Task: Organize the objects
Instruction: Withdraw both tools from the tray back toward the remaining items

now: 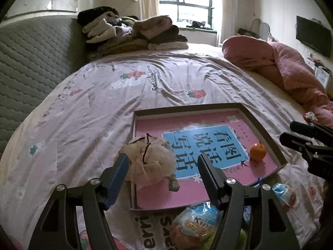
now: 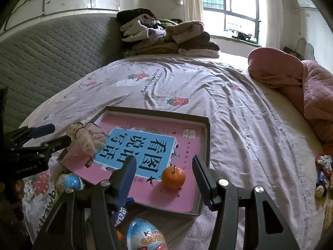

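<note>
On the bed, left to right: my left gripper hangs with fingers spread apart and empty, the cream mesh pouch lying loose between and just beyond them on the near-left corner of the shallow tray. The pouch is a soft, crumpled bundle with a thin dark drawstring, no clear long axis. The tray's floor is a pink sheet with a blue label. At its near-right sits the orange, small, round, stem up, directly ahead of my right gripper, whose fingers stand apart on either side of it without touching. Near the tray's front edge, outside it, lies a blue-and-white chocolate egg; a second egg lies left of it. Judged from this layout, the front egg is nearer my right hand and is the likely next pick, straight below the fingers.
</note>
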Tool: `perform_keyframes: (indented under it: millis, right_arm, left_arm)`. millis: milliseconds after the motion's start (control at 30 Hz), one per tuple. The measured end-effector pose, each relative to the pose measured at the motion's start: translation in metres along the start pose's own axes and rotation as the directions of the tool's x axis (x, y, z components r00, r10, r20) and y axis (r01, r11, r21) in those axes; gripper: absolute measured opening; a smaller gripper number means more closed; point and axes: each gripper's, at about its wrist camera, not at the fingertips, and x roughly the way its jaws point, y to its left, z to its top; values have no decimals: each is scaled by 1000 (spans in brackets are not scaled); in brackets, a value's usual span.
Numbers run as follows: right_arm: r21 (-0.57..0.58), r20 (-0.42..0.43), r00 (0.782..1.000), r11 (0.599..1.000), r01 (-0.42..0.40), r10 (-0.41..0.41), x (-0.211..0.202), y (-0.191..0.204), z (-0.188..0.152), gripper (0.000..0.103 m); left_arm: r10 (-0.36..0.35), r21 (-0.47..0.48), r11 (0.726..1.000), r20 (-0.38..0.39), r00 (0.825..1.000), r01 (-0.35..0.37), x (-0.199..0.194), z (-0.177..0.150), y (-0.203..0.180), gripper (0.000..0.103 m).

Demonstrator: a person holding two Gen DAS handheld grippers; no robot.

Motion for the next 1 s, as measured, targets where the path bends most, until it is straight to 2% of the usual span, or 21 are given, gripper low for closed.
perform_keyframes:
  millis: [333,567,700,867,1000]
  right_arm:
    - [-4,45,999,1000,-13,13,-25,7,-1,56]
    - [0,86,996,1000,-25,25,-52,10,-5,56]
    - [-6,110,993,999,-32,32,-66,14,-7,56]
    - [-36,132,991,999,-18,22,-82,23,-17,56]
    - [-51,145,989,999,-2,9,-91,28,-28,56]
  left_arm:
    - [14,-9,1000,58,998,-14,-33,4,2,72]
    - [43,-18,999,110,993,-41,-69,-5,5,72]
    - [35,-31,999,127,991,-31,-89,-12,6,72]
    - [41,-20,999,136,990,-39,-104,-27,1,72]
    - [34,-19,999,111,993,-32,-105,-43,0,73]
